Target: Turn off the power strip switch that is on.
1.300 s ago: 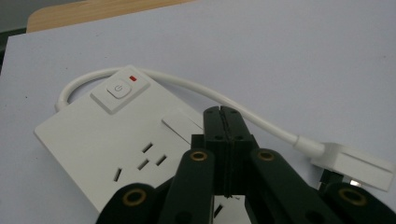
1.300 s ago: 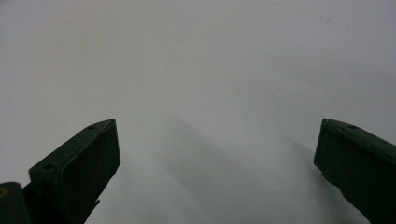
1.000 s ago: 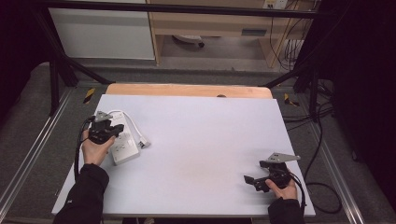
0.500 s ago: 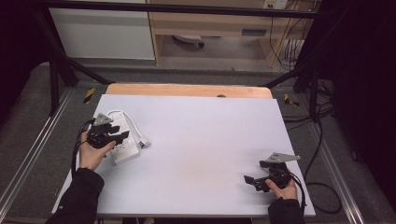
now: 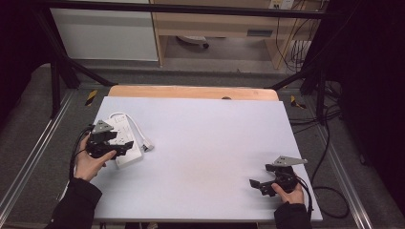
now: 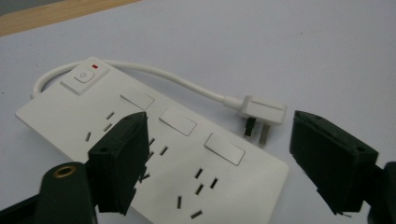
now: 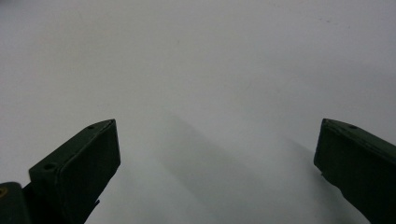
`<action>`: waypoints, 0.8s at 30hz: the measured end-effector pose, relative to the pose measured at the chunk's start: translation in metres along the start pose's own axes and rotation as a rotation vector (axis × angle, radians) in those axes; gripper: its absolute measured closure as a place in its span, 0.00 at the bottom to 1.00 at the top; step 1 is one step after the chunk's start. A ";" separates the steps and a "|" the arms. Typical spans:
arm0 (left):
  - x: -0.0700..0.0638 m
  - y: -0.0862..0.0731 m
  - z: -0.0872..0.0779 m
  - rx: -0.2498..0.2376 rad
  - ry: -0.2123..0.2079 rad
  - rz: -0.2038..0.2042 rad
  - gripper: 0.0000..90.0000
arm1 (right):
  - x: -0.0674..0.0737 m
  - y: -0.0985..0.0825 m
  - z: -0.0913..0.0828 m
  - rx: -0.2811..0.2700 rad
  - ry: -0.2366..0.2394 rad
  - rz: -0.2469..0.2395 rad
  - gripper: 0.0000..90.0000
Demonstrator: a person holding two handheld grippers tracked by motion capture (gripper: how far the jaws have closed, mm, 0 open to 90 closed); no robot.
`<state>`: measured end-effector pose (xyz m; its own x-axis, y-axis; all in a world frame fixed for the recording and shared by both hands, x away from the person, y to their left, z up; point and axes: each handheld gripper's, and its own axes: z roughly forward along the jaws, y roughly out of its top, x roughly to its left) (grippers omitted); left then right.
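Hovering over the white power strip [image 6: 154, 154] at the left of the high view, the left gripper [image 6: 219, 163] has its jaws spread wide after just opening, gripping nothing. No brand readable on the strip, just a power symbol on its switch [image 6: 84, 77] and a red light beside it. Its plug [image 6: 261, 112] lies on the table [image 5: 215, 143]. Lower right, the right gripper [image 5: 262, 185] sits open and empty too.

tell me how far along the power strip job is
Done: the white power strip lies flat on the white table, its white plug loose beside it. In hand: the left gripper has just been opening above the strip, nothing clamped. The right gripper waits open. What's left is unclear.
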<state>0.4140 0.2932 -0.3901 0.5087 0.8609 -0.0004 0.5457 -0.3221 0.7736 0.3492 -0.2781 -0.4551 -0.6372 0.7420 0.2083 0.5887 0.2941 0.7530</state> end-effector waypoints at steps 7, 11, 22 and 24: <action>-0.012 -0.008 -0.005 -0.005 -0.023 0.006 0.11 | 0.000 0.000 0.000 0.000 0.000 -0.003 0.01; -0.020 -0.014 -0.007 -0.003 -0.033 0.033 0.08 | 0.000 0.000 0.000 -0.001 0.001 -0.002 0.01; -0.034 -0.033 -0.013 -0.021 -0.036 0.062 0.06 | 0.000 0.000 0.000 0.000 0.001 -0.001 0.01; -0.036 -0.037 -0.013 -0.026 -0.035 0.060 0.07 | 0.000 0.000 0.000 0.004 0.000 0.001 0.01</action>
<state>0.3664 0.2793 -0.4105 0.5630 0.8261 0.0248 0.4964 -0.3620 0.7890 0.3489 -0.2779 -0.4551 -0.6364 0.7424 0.2092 0.5912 0.2953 0.7505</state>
